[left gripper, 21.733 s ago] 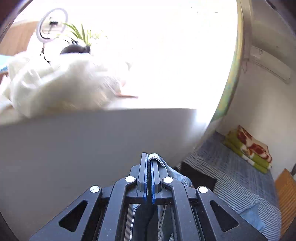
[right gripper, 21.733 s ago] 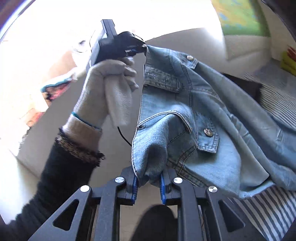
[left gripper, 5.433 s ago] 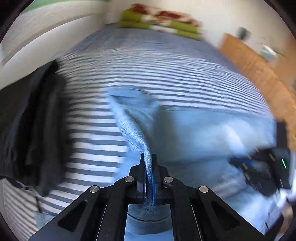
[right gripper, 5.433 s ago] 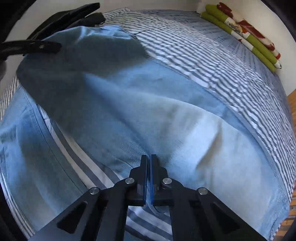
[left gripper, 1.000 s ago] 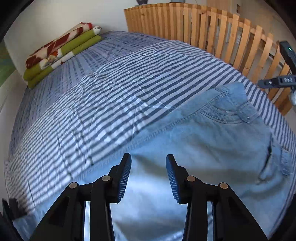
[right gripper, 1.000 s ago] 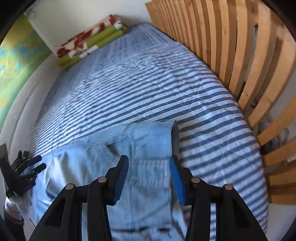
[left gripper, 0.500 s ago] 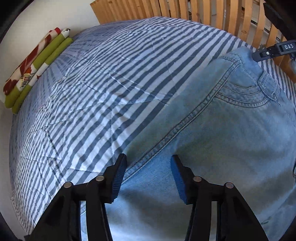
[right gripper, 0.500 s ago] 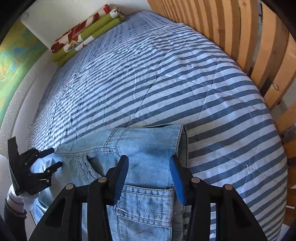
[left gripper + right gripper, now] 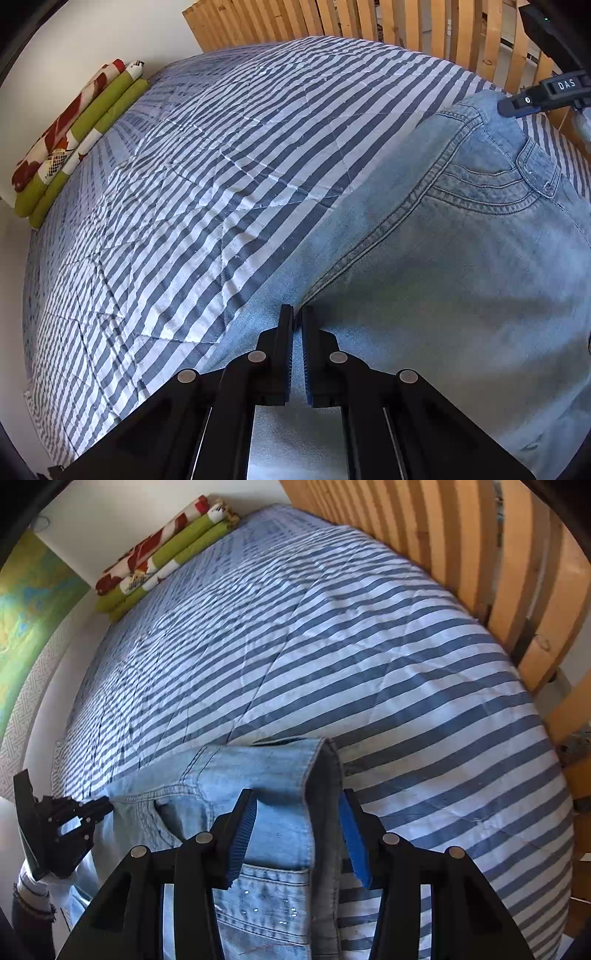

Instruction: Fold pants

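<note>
Light blue denim pants (image 9: 461,266) lie flat on a bed with a blue-and-white striped quilted cover (image 9: 221,166), waistband end toward the slatted wooden rail (image 9: 369,22) along the bed's far side.

Left tool (image 9: 297,321): black frame, blue ribbed pads, pointing steeply down at the pants' outer side edge beside the double-stitched seam. Its two fingers are drawn nearly together, only a thin slit between them; denim fills the view right at the tips, and a narrow strip of fabric shows in the slit. The fingers look pinched on the denim edge. In the right wrist view the same tool (image 9: 99,808) shows at far left, tips on the pants' edge, carried by a hand in a pale glove with a dark knitted cuff (image 9: 31,897).

Right tool (image 9: 297,812): fingers standing apart, straddling the waistband corner where the fabric rides up in a folded ridge. The blue pads are not pressed on the cloth. A back pocket with small shiny studs sits just below the tips.

Writing: white letters "DAS" on the right tool's black body, seen in the left wrist view (image 9: 543,94) over the waistband corner. No label is readable on the pants.

Folded blanket, green with red-and-white print (image 9: 162,550), lies at the bed's far end against a white wall. Green-yellow patterned wall hanging (image 9: 33,602) at left.
</note>
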The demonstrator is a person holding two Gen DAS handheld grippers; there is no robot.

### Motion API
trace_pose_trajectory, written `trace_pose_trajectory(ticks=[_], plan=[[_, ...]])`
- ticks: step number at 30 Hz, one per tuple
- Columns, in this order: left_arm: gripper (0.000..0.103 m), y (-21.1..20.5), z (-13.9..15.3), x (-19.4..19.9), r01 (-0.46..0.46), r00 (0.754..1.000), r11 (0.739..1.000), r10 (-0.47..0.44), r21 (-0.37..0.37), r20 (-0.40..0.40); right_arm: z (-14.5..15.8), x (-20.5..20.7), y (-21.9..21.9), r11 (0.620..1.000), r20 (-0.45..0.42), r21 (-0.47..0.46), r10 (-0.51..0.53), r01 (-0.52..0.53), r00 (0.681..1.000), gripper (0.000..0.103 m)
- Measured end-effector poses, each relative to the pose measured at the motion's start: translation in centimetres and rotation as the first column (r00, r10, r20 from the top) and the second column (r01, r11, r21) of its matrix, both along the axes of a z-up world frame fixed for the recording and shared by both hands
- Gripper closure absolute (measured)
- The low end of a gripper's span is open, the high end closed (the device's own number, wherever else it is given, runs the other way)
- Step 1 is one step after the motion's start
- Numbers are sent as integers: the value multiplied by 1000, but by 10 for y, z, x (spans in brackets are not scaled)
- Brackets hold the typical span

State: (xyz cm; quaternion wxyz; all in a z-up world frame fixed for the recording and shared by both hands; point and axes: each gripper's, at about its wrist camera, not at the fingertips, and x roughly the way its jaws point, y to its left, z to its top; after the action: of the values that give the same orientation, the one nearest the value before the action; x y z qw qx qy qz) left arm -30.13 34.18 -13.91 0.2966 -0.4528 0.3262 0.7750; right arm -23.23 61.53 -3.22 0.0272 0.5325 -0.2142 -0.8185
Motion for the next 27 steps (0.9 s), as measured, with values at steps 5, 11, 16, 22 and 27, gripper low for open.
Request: trace_pose_trajectory(ticks=[5,11,16,22,27], plan=[[100,-5,13,2,-18,999,999,19,34,-40,10,4,-20,992,0,93,85,-85,996,98],[100,-9,43,-6,-55,992,996,62,68,-113,57,0,-12,992,-136,126,13,4,991,101],[101,-3,56,-37,-109,982,991,120,82,-144,65,-31,-15,981,-144,185,-27,53,989,102],[100,21,-2,-57,-116,985,991,105,-68,-138,16,-62,-32,941,-29,336,-39,47,999,102],[96,31,-21,-57,-121,981,985,99,-122,-166,-14,-71,-36,893,52,450,-35,8,998,97]])
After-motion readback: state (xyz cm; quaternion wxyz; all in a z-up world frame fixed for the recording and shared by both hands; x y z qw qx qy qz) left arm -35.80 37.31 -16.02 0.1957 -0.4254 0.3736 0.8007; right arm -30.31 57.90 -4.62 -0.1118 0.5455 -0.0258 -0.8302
